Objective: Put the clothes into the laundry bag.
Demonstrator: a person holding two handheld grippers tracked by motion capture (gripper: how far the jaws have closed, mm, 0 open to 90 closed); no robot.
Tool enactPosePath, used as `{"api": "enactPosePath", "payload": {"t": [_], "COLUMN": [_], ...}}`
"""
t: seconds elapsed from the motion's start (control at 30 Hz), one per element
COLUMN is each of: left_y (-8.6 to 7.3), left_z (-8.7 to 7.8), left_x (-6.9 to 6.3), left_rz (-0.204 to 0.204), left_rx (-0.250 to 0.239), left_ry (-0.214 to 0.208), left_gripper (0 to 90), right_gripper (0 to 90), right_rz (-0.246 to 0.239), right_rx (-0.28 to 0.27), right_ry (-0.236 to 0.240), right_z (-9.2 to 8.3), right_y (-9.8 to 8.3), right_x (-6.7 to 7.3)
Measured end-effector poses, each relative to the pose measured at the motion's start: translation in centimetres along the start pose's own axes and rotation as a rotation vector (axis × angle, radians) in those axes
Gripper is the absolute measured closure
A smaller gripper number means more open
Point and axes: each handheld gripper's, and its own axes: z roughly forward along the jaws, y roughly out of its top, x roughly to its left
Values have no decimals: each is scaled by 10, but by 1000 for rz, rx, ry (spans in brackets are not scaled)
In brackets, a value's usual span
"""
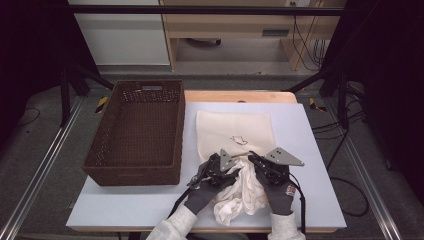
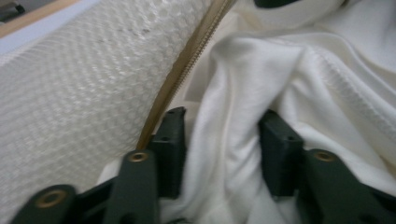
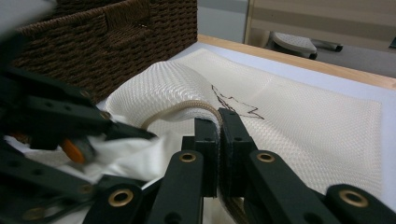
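Beside the basket (image 1: 137,130), the right gripper (image 3: 219,122) pinches the mesh bag's (image 1: 235,131) zipper edge. The left gripper (image 2: 219,140) stands part open around white cloth (image 2: 243,140), not pressing it.

From my station I saw a brown woven basket (image 1: 135,132) standing on the left of the pale table (image 1: 310,195), its near wall close to the front edge. A wooden board (image 1: 240,96) lay along the table's far side. Beyond it stood light wooden furniture (image 1: 230,25), with dark cables (image 1: 307,47) hanging at its right.
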Motion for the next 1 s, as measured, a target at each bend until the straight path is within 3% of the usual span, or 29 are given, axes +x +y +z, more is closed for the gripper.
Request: {"api": "enactPosePath", "payload": {"t": [0.1,0.17,0.27,0.33,0.43,0.47,0.63,0.73,0.87,0.93,1.0], "left_y": [1,-1,-15,-24,-32,-32,-25,-22,-9,1,7], "left_z": [-24,-37,-49,-45,-30,-25,-16,-22,-27,-22,-14], "left_x": [0,-2,-8,-8,-8,-10,-22,-22,-23,-25,-23], "left_rz": [1,4,1,-9,-48,-41,5,4,24,54,59], "left_rx": [-27,-25,-27,-7,17,24,60,46,5,12,33], "left_ry": [-13,-41,-51,-50,-104,-108,-67,-80,-85,-67,-68], "left_gripper": [324,248,236,239,321,368,569,697,756,755,751], "right_gripper": [873,873,873,872,872,872,873,873,873,873,873], "right_rz": [7,6,3,6,-2,0,-1,0,15,8,6], "right_rx": [-3,-2,3,9,9,10,21,19,14,15,13], "right_ry": [1,0,1,0,-1,1,4,5,8,9,5], "right_z": [-1,-2,-1,0,0,1,4,3,4,4,4], "right_y": [0,0,0,-1,-1,-1,-3,-3,-3,-3,-3], "right_x": [-1,-2,-2,-2,-2,-1,-2,-2,-2,-2,-2]}}
